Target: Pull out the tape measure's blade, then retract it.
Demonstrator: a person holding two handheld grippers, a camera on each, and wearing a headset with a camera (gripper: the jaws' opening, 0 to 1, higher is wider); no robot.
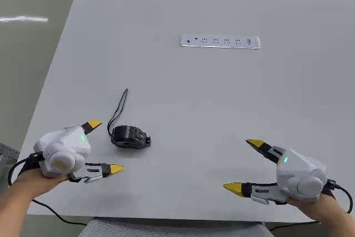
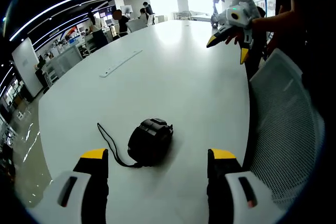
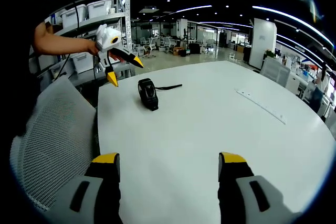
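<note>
Black tape measure [image 1: 130, 136] sits just beside the gaping left gripper [image 1: 105, 145]; right gripper [image 1: 244, 165] gapes well apart; a shallow pinch could skid it.

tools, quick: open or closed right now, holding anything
Left tool: open, holding nothing; the tape measure lies on the table just ahead of it.
Right tool: open, holding nothing.

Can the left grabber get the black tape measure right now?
Probably yes. The left gripper is open, and the tape measure lies on the table just ahead of its jaws with nothing between them.
</note>
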